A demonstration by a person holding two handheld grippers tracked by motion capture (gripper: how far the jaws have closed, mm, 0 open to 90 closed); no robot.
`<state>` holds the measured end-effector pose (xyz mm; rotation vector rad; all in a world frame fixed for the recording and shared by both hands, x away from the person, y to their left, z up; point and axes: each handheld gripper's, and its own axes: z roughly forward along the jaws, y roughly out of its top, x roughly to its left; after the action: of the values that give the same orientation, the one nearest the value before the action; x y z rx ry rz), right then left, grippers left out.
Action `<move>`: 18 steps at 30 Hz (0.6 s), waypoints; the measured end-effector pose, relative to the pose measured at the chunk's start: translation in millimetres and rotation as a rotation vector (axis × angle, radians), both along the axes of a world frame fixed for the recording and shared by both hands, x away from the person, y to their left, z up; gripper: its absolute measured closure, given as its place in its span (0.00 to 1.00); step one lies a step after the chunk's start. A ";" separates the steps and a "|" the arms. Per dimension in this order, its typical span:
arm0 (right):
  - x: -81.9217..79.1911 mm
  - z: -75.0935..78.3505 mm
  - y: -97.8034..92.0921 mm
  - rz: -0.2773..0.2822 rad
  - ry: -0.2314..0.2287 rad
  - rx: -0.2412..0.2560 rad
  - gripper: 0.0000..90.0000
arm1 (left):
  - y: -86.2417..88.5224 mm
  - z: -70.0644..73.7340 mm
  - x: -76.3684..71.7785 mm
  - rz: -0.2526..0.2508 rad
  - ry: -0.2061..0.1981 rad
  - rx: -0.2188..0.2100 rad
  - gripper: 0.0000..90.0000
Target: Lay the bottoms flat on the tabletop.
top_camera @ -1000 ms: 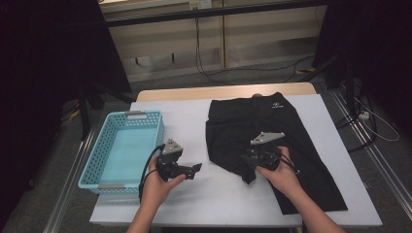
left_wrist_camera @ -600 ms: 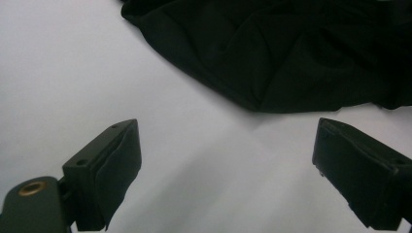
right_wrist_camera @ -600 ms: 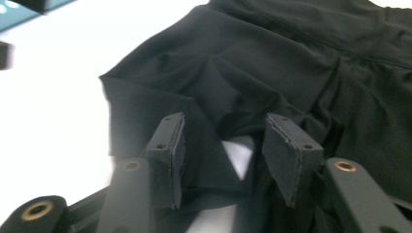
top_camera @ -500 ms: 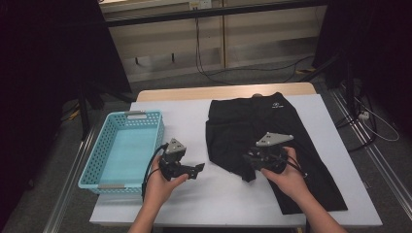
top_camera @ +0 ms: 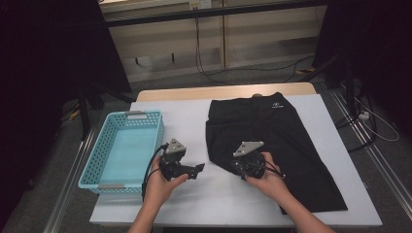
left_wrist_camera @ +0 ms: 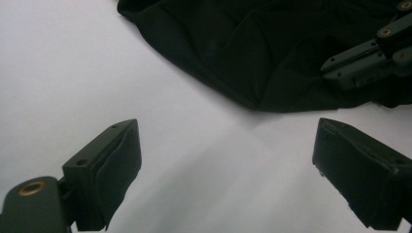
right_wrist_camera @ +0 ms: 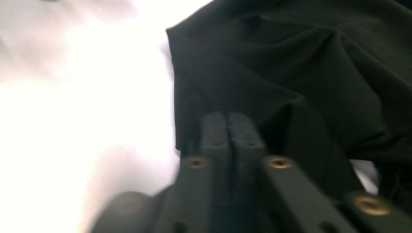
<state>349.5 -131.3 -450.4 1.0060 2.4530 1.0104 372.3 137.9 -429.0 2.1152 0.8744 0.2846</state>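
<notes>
A black garment with a small white logo lies spread over the right half of the white table. My right gripper sits at the garment's lower left edge, its jaws shut on a raised fold of the black cloth, as the right gripper view shows. My left gripper hovers over bare table to the left of the garment, open and holding nothing. Ahead of it are the garment's edge and the right gripper.
A light blue plastic basket stands on the table's left side, close beside my left hand. Behind the table are a wooden edge, cables on the floor and dark equipment on both sides.
My right gripper has shifted a little to the left along the garment's edge, bunching the cloth. The left gripper has barely moved.
</notes>
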 end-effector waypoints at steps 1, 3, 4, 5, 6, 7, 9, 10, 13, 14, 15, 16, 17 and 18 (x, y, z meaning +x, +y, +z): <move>-0.5 2.4 -1.0 -0.001 0.001 0.013 1.00 | 0.4 0.2 -0.2 0.002 -0.001 -0.001 0.12; -3.4 9.7 -2.2 0.006 0.003 0.034 1.00 | 1.3 1.0 -0.3 0.006 -0.001 -0.006 0.12; -5.2 13.9 -2.6 0.006 -0.008 0.046 1.00 | 1.4 1.1 -0.2 0.010 -0.003 -0.010 0.12; -7.0 18.6 -3.1 0.010 -0.014 0.063 1.00 | 1.5 1.5 -0.1 0.009 -0.003 -0.008 0.12; -8.9 23.2 -3.1 0.014 -0.020 0.082 1.00 | 1.4 1.5 0.0 0.009 -0.003 -0.009 0.12; -10.9 27.5 -2.8 0.024 -0.027 0.094 1.00 | 1.2 1.4 0.2 0.008 -0.003 -0.009 0.12; -15.6 35.6 -0.6 0.045 -0.033 0.136 1.00 | 1.0 1.3 0.3 0.009 -0.002 -0.005 0.12; -18.3 39.1 1.6 0.058 -0.033 0.156 1.00 | 1.1 1.4 0.4 0.009 -0.003 -0.006 0.12; -26.0 43.2 11.5 0.102 -0.016 0.196 1.00 | 3.2 2.4 1.1 0.014 -0.007 -0.006 0.12; -27.8 42.3 15.4 0.121 -0.001 0.202 0.97 | 4.4 2.9 1.3 0.015 -0.008 -0.003 0.12; -29.3 40.6 18.9 0.140 0.006 0.206 0.94 | 4.8 2.8 0.9 0.019 -0.003 -0.010 0.12; -30.2 38.9 21.5 0.140 0.002 0.193 0.89 | 5.6 2.9 1.1 0.017 -0.004 -0.010 0.12; -30.7 37.7 22.8 0.131 -0.008 0.173 0.87 | 5.7 2.7 1.0 0.020 -0.004 -0.014 0.12; -30.3 37.0 22.5 0.128 -0.013 0.163 0.84 | 5.8 2.5 1.1 0.021 -0.005 -0.015 0.12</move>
<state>319.1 -108.8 -413.4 0.8956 2.4840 1.2717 373.4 143.7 -426.4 2.0921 0.8934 0.2935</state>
